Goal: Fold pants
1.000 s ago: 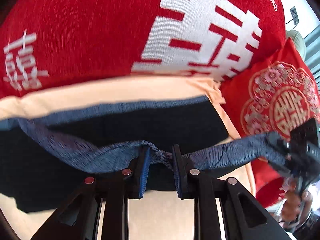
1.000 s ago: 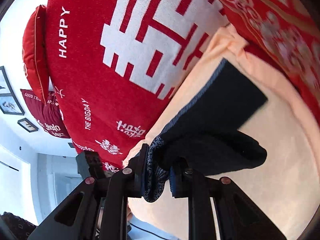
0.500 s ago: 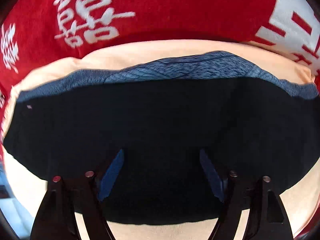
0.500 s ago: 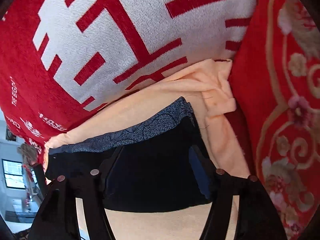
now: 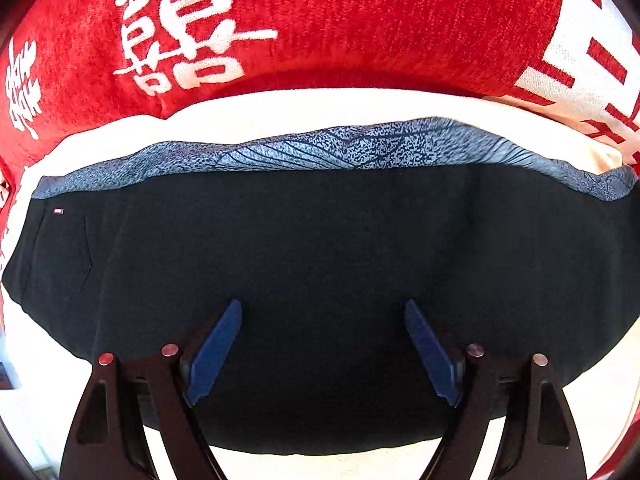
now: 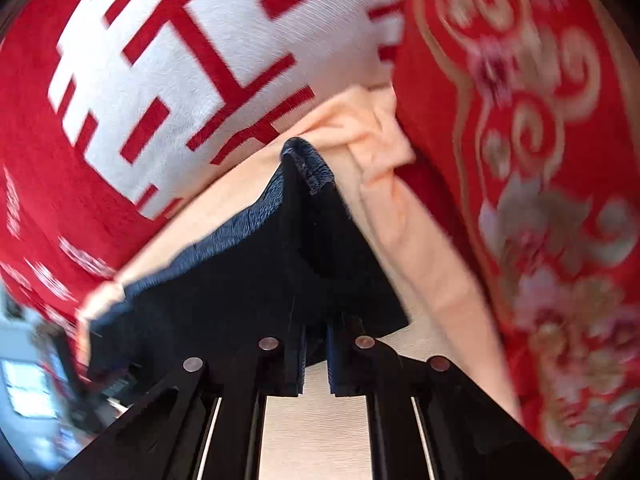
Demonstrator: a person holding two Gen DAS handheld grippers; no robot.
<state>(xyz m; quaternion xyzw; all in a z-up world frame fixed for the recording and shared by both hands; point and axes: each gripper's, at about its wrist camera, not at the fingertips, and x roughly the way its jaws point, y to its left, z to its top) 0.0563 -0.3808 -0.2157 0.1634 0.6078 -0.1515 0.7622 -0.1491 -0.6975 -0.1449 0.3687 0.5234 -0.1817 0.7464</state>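
Observation:
The dark navy pants (image 5: 320, 240) lie folded flat on a peach sheet (image 5: 280, 116), with a blue patterned band (image 5: 360, 148) along the far edge and a pocket with a small tag (image 5: 58, 211) at the left. My left gripper (image 5: 322, 352) hovers open just above the pants' near half, and nothing sits between its blue pads (image 5: 216, 352). In the right wrist view, my right gripper (image 6: 316, 360) is shut on the near edge of the pants (image 6: 240, 300). The cloth rises from it in a ridge towards the patterned corner (image 6: 308, 160).
A red blanket with large white characters (image 5: 320, 20) lies beyond the peach sheet (image 6: 420, 260). A red embroidered cushion (image 6: 540, 160) borders the sheet on the right. A bright room shows blurred at the lower left of the right wrist view.
A second ago both grippers held the patterned edge up. They then let go and the pants lay flat. Since then the right gripper has shut on the pants' near edge, while the left stays open.

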